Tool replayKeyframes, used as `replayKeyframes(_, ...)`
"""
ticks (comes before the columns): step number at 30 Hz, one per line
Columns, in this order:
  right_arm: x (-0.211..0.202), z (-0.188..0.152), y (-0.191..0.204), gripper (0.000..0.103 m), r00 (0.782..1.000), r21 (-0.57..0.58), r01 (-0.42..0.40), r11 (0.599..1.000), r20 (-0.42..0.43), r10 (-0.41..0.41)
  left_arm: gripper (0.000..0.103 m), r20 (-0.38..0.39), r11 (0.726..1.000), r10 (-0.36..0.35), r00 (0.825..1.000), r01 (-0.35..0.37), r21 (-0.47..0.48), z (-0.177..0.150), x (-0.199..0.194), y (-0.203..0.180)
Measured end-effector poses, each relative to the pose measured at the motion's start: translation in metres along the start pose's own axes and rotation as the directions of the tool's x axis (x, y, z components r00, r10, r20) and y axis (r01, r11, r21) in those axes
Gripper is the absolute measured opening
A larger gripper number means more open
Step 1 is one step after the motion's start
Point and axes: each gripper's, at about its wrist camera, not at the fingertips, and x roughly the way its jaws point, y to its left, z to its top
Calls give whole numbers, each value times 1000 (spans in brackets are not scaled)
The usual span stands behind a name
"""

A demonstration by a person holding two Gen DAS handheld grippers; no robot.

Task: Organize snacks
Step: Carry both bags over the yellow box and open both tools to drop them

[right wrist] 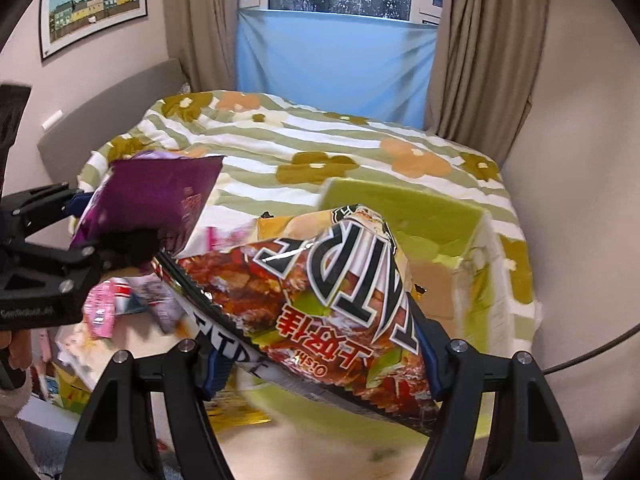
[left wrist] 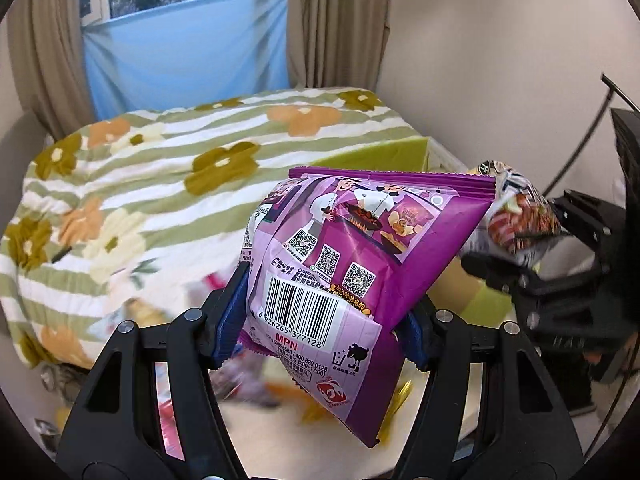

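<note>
Black tongs [left wrist: 326, 312], blue pads [left wrist: 230, 320], silver screws [left wrist: 193, 314]

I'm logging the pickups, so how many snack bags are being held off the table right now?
2. The purple foil snack bag is clamped in the left tool; the red-brown foil snack bag is clamped in the right tool. Blurred packets lie below; more may be hidden.

Purple bag [left wrist: 340, 264]: barcode 6926265377128, "MPN", "400 820 0128" (three QR codes above)
Red bag [right wrist: 320, 300]: "Oishi", "上好佳", upside down

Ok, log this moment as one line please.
left gripper: shut on purple snack bag | right gripper: shut on red snack bag | both lifted, green box behind
</note>
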Motion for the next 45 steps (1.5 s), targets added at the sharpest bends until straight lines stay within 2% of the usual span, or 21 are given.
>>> replayKeyframes(4, 14, 10, -47, 69, 1000, 0, -4, 1000, -3, 4, 62, -27, 1000, 6, 1000, -6, -21, 33, 48, -30)
replayKeyframes(10, 36, 18, -109, 69, 999, 62, -21, 998, -33, 23, 62, -117, 996, 21, 993, -31, -81, 63, 119, -58)
replayKeyframes(13, 45, 22, -128, 69, 998, 74, -35, 997, -43, 38, 62, -137, 994, 89, 986, -97, -53, 75, 143, -71)
replayKeyframes(15, 50, 24, -137, 69, 998, 89, -43, 995, -49, 47, 68, -145, 992, 102, 984, -111, -53, 79, 151, -73)
replayKeyframes(16, 51, 26, -141, 69, 997, 98, -45, 994, -52, 50, 71, -147, 993, 96, 985, -105, -58, 80, 152, -72)
replayKeyframes(19, 56, 28, -151, 69, 996, 123, -50, 991, -63, 58, 88, -148, 994, 76, 986, -87, -69, 85, 160, -77)
replayKeyframes(20, 58, 30, -155, 69, 996, 130, -50, 990, -65, 59, 99, -149, 994, 77, 986, -88, -63, 83, 159, -76)
replayKeyframes(21, 59, 30, -157, 69, 996, 137, -51, 989, -67, 60, 103, -147, 994, 84, 986, -93, -52, 83, 159, -78)
replayKeyframes(29, 58, 23, -159, 69, 996, 182, -35, 983, -72, 49, 103, -161, 995, 56, 985, -68, -70, 58, 141, -63)
replayKeyframes(34, 58, 27, -155, 70, 997, 185, -27, 982, -60, 39, 103, -169, 992, 64, 984, -81, -94, 39, 124, -49)
replayKeyframes(41, 76, 36, -142, 70, 997, 140, -35, 990, -67, 45, 103, -160, 986, 54, 986, -78, -148, 27, 109, -31)
replayKeyframes(45, 101, 42, -133, 72, 994, 83, -4, 997, -112, 14, 103, -168, 985, 74, 983, -99, -144, 25, 109, -25)
